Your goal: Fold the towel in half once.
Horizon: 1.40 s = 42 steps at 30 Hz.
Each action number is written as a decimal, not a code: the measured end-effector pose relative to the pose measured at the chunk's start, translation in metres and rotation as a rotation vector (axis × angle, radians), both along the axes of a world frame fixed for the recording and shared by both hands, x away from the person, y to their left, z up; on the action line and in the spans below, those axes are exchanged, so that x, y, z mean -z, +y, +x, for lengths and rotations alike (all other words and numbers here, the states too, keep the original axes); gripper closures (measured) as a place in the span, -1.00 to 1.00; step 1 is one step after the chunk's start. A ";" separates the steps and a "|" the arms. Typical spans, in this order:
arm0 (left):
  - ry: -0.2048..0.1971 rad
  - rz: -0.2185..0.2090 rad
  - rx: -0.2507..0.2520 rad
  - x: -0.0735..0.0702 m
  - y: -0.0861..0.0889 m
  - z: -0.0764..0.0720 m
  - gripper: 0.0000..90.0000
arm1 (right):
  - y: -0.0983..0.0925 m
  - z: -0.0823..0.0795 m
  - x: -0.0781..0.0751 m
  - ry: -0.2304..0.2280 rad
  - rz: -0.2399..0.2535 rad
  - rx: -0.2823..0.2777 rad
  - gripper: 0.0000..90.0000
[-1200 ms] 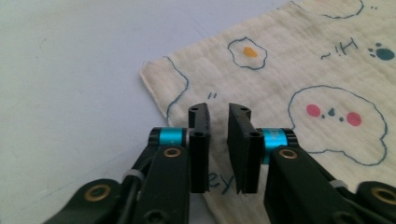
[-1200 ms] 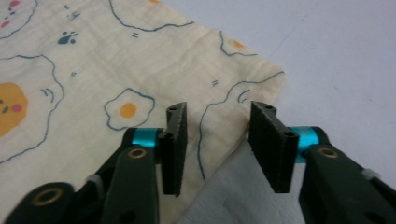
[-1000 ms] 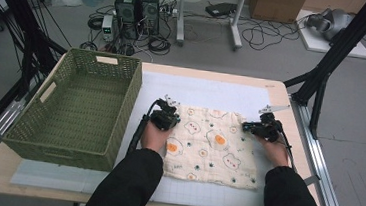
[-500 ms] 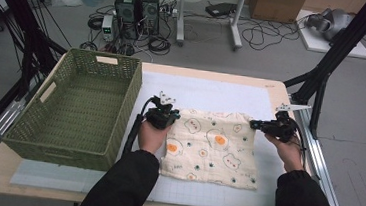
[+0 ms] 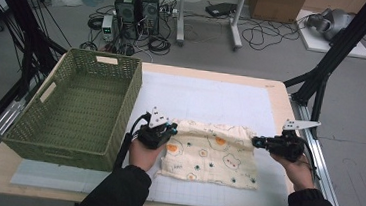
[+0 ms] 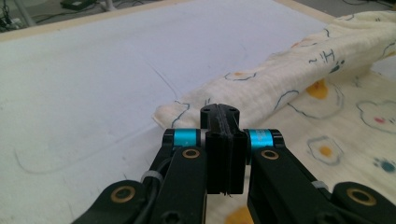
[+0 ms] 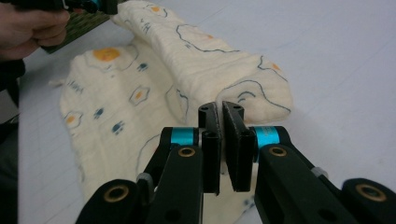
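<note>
A cream cloth (image 5: pixel 211 158) printed with fried eggs and bears lies on the white mat (image 5: pixel 206 97). Its far edge is raised and rolled over toward the person. My left gripper (image 5: pixel 171 128) is at the left end of that rolled edge and my right gripper (image 5: pixel 255 141) at the right end, tips facing each other. In the left gripper view the jaws of the left gripper (image 6: pixel 219 112) stand pressed together on the cloth's (image 6: pixel 327 70) corner. In the right gripper view the right gripper (image 7: pixel 222 109) pinches the end of the cloth's (image 7: pixel 187 56) roll.
A green woven basket (image 5: pixel 78 101) stands on the table's left side, close to the left hand. The mat reaches to the far edge of the wooden table (image 5: pixel 273 86). Black frame legs, cables and computer cases are on the floor beyond.
Both grippers have come toward the person, and the right one has also moved outward to the right. The cloth's far edge has been drawn along and now rolls over.
</note>
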State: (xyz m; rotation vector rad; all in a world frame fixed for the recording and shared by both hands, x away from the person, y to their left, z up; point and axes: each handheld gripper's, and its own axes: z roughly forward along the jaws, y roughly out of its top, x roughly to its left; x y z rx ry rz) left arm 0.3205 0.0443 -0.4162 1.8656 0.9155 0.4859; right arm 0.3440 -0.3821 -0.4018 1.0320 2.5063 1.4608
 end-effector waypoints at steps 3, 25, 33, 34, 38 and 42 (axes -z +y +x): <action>0.008 0.020 0.014 0.004 0.002 -0.010 0.98 | 0.001 -0.010 0.003 0.006 -0.006 -0.013 0.91; 0.190 0.037 0.053 0.006 -0.001 0.007 0.25 | 0.017 -0.004 0.019 0.102 -0.040 -0.041 0.19; 0.227 0.106 0.112 0.018 -0.010 0.011 0.98 | 0.031 0.000 0.036 0.143 -0.130 -0.121 0.77; 0.220 0.096 0.113 0.017 -0.009 0.010 0.99 | 0.032 -0.001 0.035 0.136 -0.133 -0.128 0.84; 0.197 0.079 0.112 0.012 -0.006 0.008 0.99 | 0.029 -0.005 0.028 0.099 -0.098 -0.135 0.99; 0.154 0.061 0.108 0.005 -0.003 0.001 1.00 | 0.026 -0.009 0.023 0.082 -0.084 -0.130 0.99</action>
